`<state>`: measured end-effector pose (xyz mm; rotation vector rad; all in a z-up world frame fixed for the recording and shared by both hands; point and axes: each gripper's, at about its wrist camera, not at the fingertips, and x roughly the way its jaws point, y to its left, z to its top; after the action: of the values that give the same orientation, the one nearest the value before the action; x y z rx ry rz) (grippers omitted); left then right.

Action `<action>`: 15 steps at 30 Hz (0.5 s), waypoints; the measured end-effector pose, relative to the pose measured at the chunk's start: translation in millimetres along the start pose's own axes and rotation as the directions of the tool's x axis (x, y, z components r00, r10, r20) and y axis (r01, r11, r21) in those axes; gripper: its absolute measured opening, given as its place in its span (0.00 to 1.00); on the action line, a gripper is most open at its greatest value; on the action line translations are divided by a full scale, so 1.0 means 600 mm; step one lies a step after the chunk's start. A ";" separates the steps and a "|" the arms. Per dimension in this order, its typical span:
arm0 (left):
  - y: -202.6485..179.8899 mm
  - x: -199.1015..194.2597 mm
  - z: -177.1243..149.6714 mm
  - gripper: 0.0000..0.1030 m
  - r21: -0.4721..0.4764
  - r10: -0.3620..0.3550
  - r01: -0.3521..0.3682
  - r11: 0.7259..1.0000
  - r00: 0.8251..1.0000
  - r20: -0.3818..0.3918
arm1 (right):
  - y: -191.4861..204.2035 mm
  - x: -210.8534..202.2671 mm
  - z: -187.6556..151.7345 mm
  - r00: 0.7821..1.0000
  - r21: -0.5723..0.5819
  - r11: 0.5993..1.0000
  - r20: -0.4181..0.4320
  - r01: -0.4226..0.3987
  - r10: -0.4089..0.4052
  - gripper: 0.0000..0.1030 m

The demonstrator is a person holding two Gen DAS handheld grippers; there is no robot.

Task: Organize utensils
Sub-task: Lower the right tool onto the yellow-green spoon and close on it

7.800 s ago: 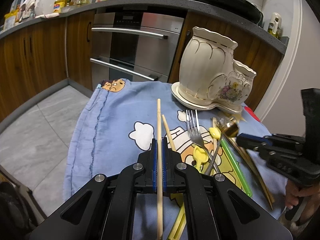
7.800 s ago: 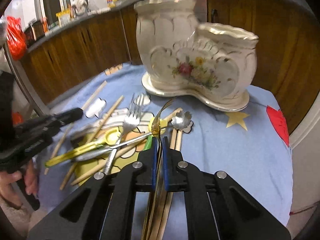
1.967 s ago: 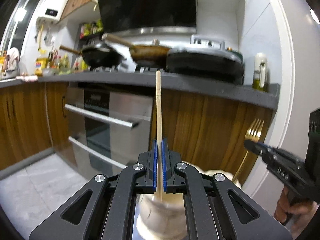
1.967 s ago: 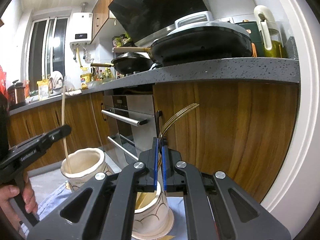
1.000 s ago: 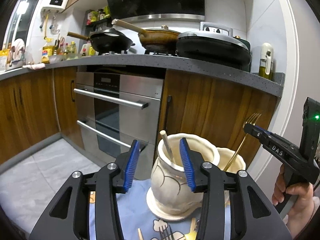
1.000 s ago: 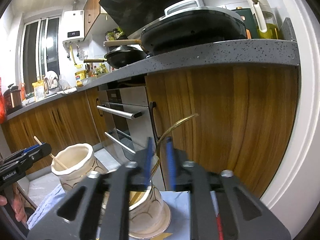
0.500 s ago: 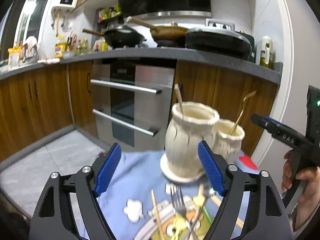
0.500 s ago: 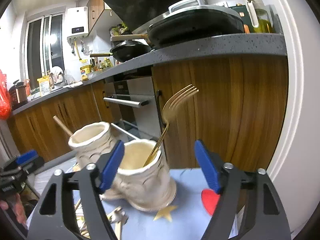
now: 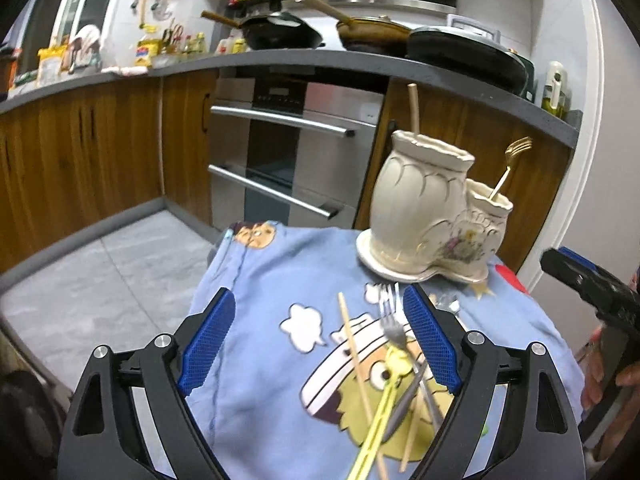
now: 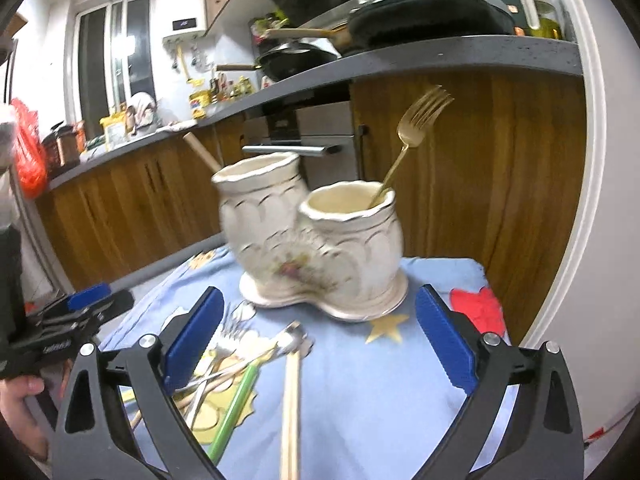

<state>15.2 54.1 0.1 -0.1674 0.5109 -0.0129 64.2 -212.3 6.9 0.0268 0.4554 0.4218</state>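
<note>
A cream two-pot ceramic holder (image 9: 424, 216) (image 10: 320, 240) stands at the far side of a blue cartoon cloth (image 9: 280, 280). A wooden chopstick (image 9: 414, 108) (image 10: 202, 152) stands in the tall pot. A gold fork (image 9: 508, 168) (image 10: 416, 128) stands in the short pot. My left gripper (image 9: 320, 344) is wide open and empty above loose utensils: a chopstick (image 9: 354, 352), a silver fork (image 9: 390, 320), a yellow utensil (image 9: 384, 408). My right gripper (image 10: 320, 352) is wide open and empty above a wooden chopstick pair (image 10: 290, 404) and a green stick (image 10: 234, 404).
Wooden cabinets and a steel oven (image 9: 288, 152) stand behind the small table. A grey counter (image 10: 440, 56) carries pans. The other gripper shows at the right edge of the left view (image 9: 592, 292) and at the left edge of the right view (image 10: 60, 332). Grey floor lies to the left (image 9: 100, 272).
Both grippers let go of the chopstick and gold fork into the pots, opened wide, and pulled back and tilted down toward the utensils on the cloth.
</note>
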 end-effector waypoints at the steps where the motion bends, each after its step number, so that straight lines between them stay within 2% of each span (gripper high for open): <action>1: 0.004 -0.001 -0.001 0.83 -0.003 0.005 -0.005 1.000 1.000 -0.002 | 0.008 -0.003 -0.006 1.000 -0.012 1.000 -0.007 -0.001 0.001 0.92; 3: 0.014 -0.003 -0.003 0.84 -0.006 0.014 -0.014 1.000 1.000 -0.001 | 0.022 -0.005 -0.015 1.000 -0.026 1.000 -0.024 -0.005 0.004 0.92; 7: 0.033 -0.001 -0.009 0.84 -0.038 -0.009 0.009 0.999 1.000 -0.007 | 0.054 0.000 -0.033 0.996 -0.024 0.999 -0.083 -0.038 0.036 0.92; 10: 0.044 0.003 -0.016 0.84 -0.055 -0.028 0.027 0.998 0.999 -0.023 | 0.084 0.009 -0.053 0.986 -0.013 0.997 -0.150 -0.081 0.079 0.90; 13: 0.050 0.002 -0.018 0.84 -0.059 -0.037 0.037 0.998 0.999 -0.015 | 0.123 0.018 -0.066 0.973 -0.020 0.993 -0.201 -0.118 0.111 0.79; 15: 0.052 0.000 -0.020 0.84 -0.061 -0.031 0.030 0.998 1.000 -0.007 | 0.155 0.026 -0.074 0.967 -0.050 0.991 -0.230 -0.125 0.110 0.67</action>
<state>8.7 83.2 -15.1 -0.2346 0.5166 -0.0279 21.5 -124.1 -28.8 -0.0578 0.6672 0.5597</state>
